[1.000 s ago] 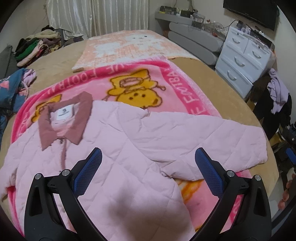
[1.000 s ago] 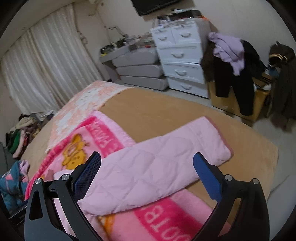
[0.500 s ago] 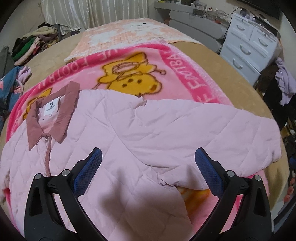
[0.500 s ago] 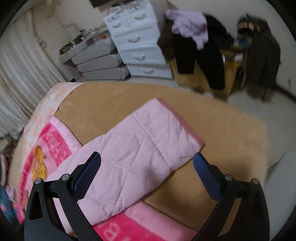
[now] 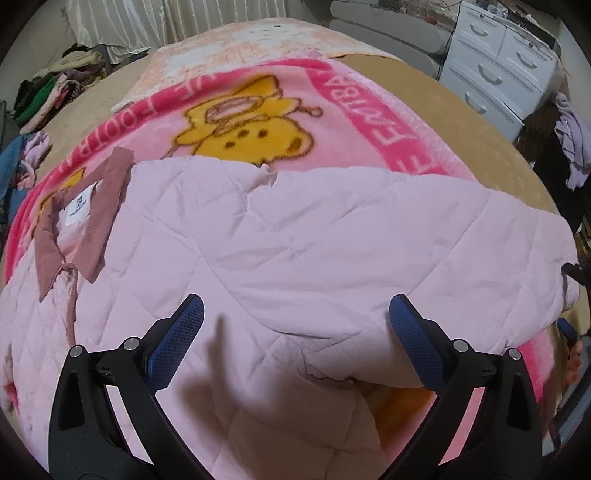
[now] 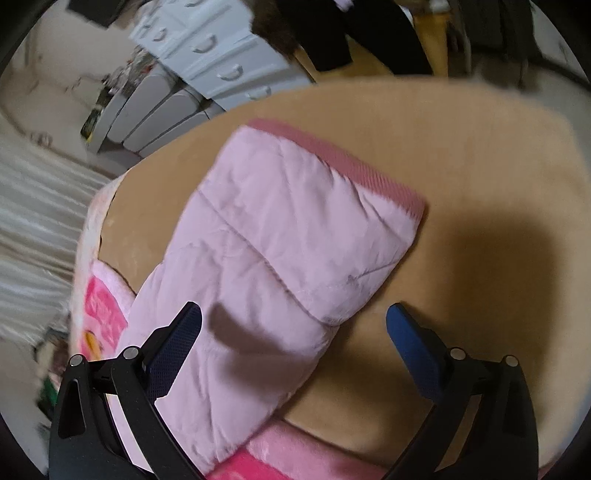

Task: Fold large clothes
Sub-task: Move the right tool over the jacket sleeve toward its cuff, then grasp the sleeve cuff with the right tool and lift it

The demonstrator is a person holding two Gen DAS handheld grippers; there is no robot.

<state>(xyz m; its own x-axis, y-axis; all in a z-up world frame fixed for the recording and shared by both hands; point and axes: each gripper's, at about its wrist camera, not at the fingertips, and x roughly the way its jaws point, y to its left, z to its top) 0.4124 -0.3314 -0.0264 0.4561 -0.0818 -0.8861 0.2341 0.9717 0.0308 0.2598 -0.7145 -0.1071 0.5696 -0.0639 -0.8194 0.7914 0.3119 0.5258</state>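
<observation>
A pale pink quilted jacket (image 5: 295, 236) lies spread flat on a bright pink cartoon blanket (image 5: 236, 122) on the bed. Its dusty-rose collar (image 5: 85, 210) with a white label is at the left. My left gripper (image 5: 295, 336) hovers open just above the jacket's body where the sleeve joins, holding nothing. In the right wrist view the jacket's sleeve (image 6: 280, 251) stretches across the tan bedspread (image 6: 480, 192), ending in a rose ribbed cuff (image 6: 340, 162). My right gripper (image 6: 291, 339) is open close over the sleeve's near edge, nothing between its fingers.
A white chest of drawers (image 5: 506, 62) and grey stacked units (image 5: 388, 33) stand past the bed's right side. Clothes hang on a stand (image 5: 569, 147) at right. A clothes pile (image 5: 55, 88) lies at back left. Curtains (image 5: 166, 18) hang behind the bed.
Both grippers have dropped closer to the jacket. The right one swung down towards the sleeve end, so the cuff now fills its view. Both stayed open.
</observation>
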